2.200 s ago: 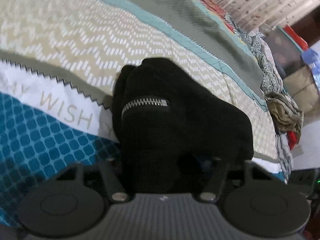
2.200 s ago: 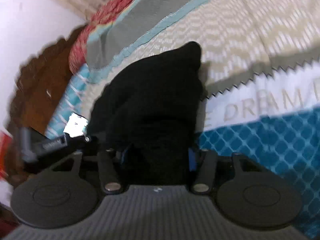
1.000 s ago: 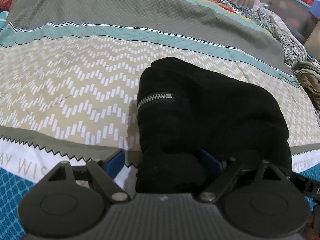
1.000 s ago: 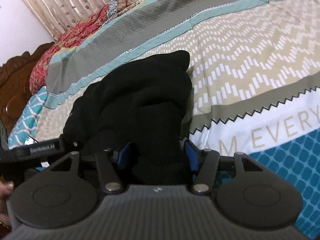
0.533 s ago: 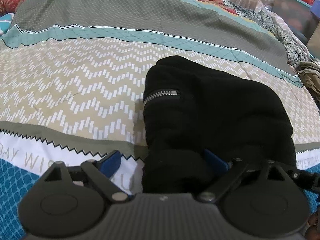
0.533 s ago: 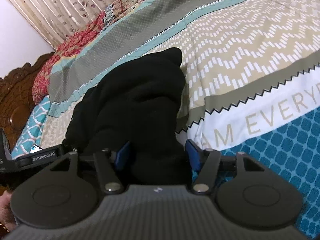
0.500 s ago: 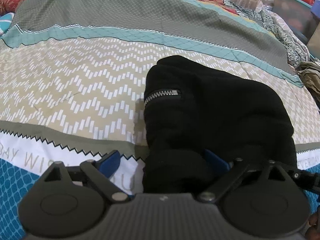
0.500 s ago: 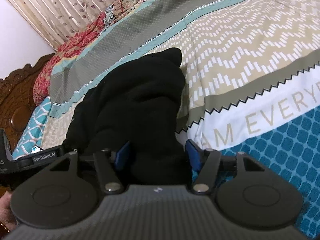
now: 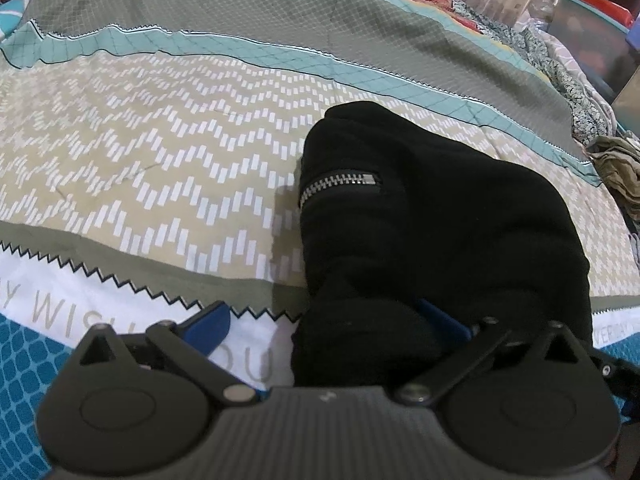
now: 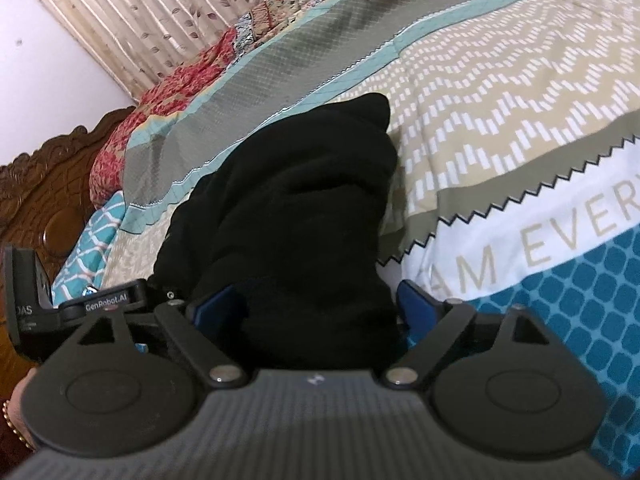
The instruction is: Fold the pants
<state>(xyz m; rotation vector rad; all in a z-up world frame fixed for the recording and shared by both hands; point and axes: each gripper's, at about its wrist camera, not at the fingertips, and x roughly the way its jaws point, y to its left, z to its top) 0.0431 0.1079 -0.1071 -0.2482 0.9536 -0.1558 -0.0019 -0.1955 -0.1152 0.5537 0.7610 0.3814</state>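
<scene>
Bed: patterned bedspread [image 9: 168, 168] covers it, with grey, teal, beige chevron, white lettered and blue lattice bands; it fills both wrist views.
Pants: black pants [image 9: 432, 232], folded into a thick bundle, lie on the beige chevron band of the bedspread, their near end reaching over the white lettered band.
Zipper: silver pocket zipper [image 9: 340, 184] sits on the bundle's left upper side in the left wrist view.
Left gripper: left gripper [image 9: 332, 320] stands at the near left corner of the pants with its fingers spread wide; the left blue pad [image 9: 208, 322] hangs clear over the white band, apart from the cloth, while the right pad is partly buried against the black fabric.
Right gripper: right gripper [image 10: 316, 308] is at the near right end of the pants, fingers parted to either side of the bundle; the blue pads [image 10: 416, 308] lie just beside the cloth, though whether they touch it is hard to tell.
Beyond the pants: carved wooden headboard [image 10: 44, 184] and a red floral pillow [image 10: 168, 100] lie past the bundle's left side in the right wrist view, with a leaf-print curtain [image 10: 160, 8] behind.
Right of the pants: crumpled olive garment [image 9: 616, 168] lies at the bedspread's far edge in the left wrist view.
</scene>
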